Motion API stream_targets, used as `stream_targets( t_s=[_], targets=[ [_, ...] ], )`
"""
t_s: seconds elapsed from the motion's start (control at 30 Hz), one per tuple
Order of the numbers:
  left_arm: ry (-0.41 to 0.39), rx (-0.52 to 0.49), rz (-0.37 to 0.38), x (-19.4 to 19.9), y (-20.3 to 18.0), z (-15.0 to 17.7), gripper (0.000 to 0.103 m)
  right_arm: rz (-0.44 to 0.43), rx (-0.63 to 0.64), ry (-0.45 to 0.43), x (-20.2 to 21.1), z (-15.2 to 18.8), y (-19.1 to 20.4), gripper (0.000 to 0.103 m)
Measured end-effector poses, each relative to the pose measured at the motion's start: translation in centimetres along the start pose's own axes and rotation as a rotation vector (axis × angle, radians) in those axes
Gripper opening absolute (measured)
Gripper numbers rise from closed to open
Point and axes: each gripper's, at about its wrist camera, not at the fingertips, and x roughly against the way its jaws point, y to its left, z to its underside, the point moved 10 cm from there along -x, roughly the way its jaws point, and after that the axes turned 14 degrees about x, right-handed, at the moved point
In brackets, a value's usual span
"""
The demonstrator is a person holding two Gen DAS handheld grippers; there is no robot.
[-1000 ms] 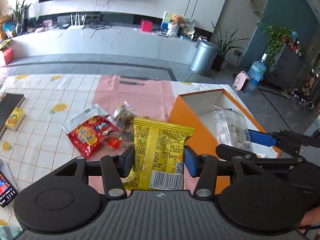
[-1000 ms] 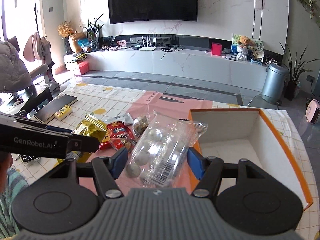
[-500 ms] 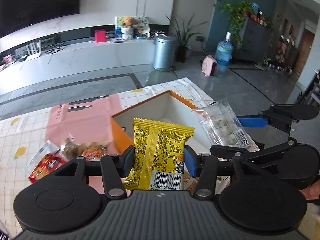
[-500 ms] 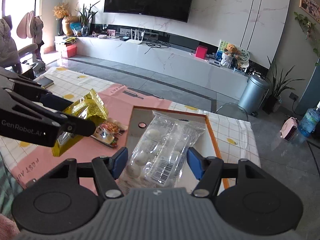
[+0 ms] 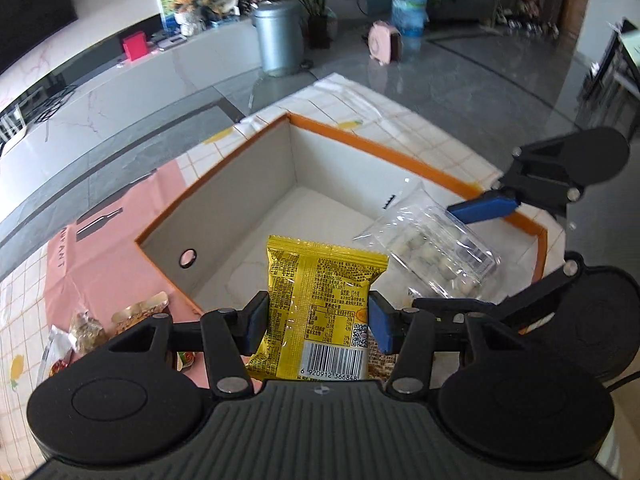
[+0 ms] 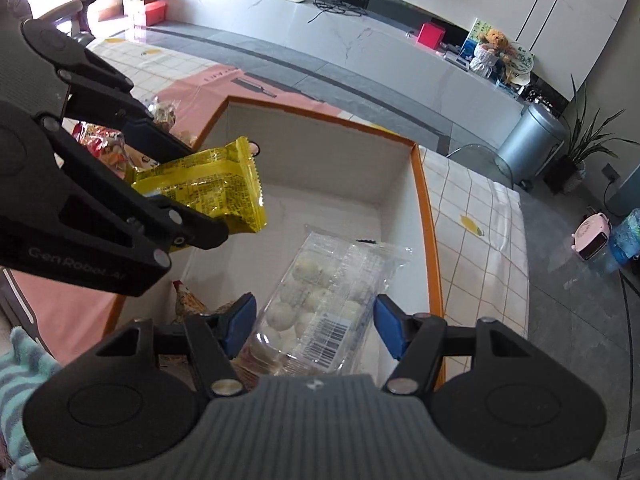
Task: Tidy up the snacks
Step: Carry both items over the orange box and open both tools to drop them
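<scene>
My left gripper (image 5: 318, 322) is shut on a yellow snack packet (image 5: 322, 300) and holds it above the near part of an orange-rimmed white box (image 5: 224, 196). My right gripper (image 6: 312, 326) is shut on a clear pack of white balls (image 6: 324, 300) and holds it over the same box (image 6: 424, 216). In the left wrist view the clear pack (image 5: 432, 248) hangs to the right with the right gripper beside it. In the right wrist view the yellow packet (image 6: 212, 192) and the left gripper (image 6: 160, 168) are at the left, over the box.
Several loose snacks (image 5: 88, 328) lie on the pink mat (image 5: 100, 256) left of the box. Some brown snacks (image 6: 188, 304) lie in the box's near corner. The checked tablecloth (image 6: 480, 240) runs right of the box to the table edge.
Both grippers have moved from above the snack pile and the mat to above the box, each still holding its pack, and now tilt down into it.
</scene>
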Motion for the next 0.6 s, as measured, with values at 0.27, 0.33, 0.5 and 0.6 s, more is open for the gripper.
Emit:
stream_targets(
  t_s=[0.27, 0.33, 0.5, 0.6],
  targets=[
    [0.077, -0.089, -0.023, -3.9, -0.2, 0.4, 0.059, -0.072, 0.027, 0.064, -3.8, 0.3, 0.8, 0.062],
    [0.090, -0.099, -0.025, -4.5, -0.1, 0.4, 0.059, -0.080, 0.038, 0.078, -4.5, 0.3, 0.9, 0.062],
    [0.117, -0.113, -0.017, -5.7, -0.2, 0.8, 0.059, -0.083, 0.053, 0.126, -6.2, 0.8, 1.1, 0.062],
    [0.131, -0.105, -0.007, -6.1, 0.0, 1.0, 0.059, -0.085, 0.047, 0.135, -6.5, 0.8, 1.1, 0.061]
  ],
)
